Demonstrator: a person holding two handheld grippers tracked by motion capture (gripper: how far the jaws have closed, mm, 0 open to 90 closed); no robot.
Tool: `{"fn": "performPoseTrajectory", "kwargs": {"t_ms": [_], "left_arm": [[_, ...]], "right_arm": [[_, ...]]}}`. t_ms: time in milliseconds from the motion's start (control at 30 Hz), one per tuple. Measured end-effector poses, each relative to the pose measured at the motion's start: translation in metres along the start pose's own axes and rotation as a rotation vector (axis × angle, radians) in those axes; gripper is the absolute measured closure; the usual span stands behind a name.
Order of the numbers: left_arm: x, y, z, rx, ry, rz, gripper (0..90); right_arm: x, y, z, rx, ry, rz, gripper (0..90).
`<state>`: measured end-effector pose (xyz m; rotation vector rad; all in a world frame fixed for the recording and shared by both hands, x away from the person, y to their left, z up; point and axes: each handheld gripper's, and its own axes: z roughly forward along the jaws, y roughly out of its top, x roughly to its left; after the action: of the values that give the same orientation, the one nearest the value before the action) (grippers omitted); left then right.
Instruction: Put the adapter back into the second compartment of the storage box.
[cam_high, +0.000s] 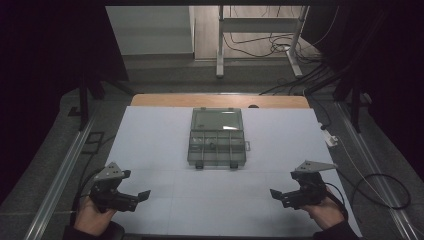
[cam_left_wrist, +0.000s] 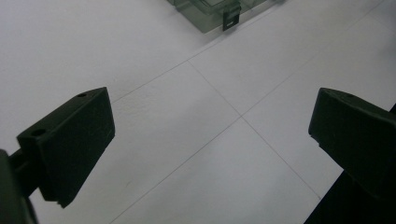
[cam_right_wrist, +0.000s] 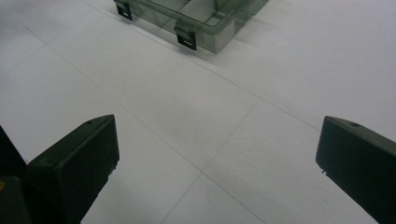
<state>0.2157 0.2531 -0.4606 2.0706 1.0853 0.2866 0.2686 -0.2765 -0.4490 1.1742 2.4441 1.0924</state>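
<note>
Centrally on the white table lies one clear box, its lid folded back and two latches on its near edge. Two grippers flank it, well apart from it near the table's front edge: the left gripper and the right gripper. Both have jaws spread wide and grasp nothing.

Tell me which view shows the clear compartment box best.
The high view: the whole clear compartment box shows, lid open, dividers visible. The left gripper view catches one corner with a latch; the right gripper view shows its near edge and two latches.
</note>
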Motion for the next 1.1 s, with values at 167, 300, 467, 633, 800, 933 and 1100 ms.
{"fn": "performPoseTrajectory", "kwargs": {"t_ms": [167, 300, 467, 633, 800, 933, 1100], "left_arm": [[0.0, 0.0, 0.0, -0.001, 0.004, -0.001, 0.7], [-0.001, 0.0, 0.0, -0.003, 0.012, -0.001, 0.3], [-0.001, 0.0, -0.001, -0.004, 0.022, -0.002, 0.0], [-0.001, 0.0, -0.001, -0.004, 0.027, -0.002, 0.0], [-0.001, 0.0, -0.001, -0.004, 0.03, -0.004, 0.0], [-0.001, 0.0, -0.001, -0.003, 0.032, -0.006, 0.0], [-0.002, 0.001, 0.0, 0.0, 0.036, -0.002, 0.0]], "right_arm": [[-0.003, -0.007, -0.009, -0.017, -0.028, 0.021, 0.0], [-0.003, -0.01, -0.015, -0.025, -0.047, 0.036, 0.0], [-0.001, -0.016, -0.022, -0.02, -0.086, 0.045, 0.0], [0.0, -0.02, -0.027, -0.013, -0.107, 0.05, 0.0], [-0.001, -0.024, -0.033, -0.01, -0.132, 0.063, 0.0], [-0.001, -0.025, -0.034, -0.008, -0.14, 0.069, 0.0], [-0.001, -0.025, -0.032, 0.004, -0.144, 0.06, 0.0]]}}
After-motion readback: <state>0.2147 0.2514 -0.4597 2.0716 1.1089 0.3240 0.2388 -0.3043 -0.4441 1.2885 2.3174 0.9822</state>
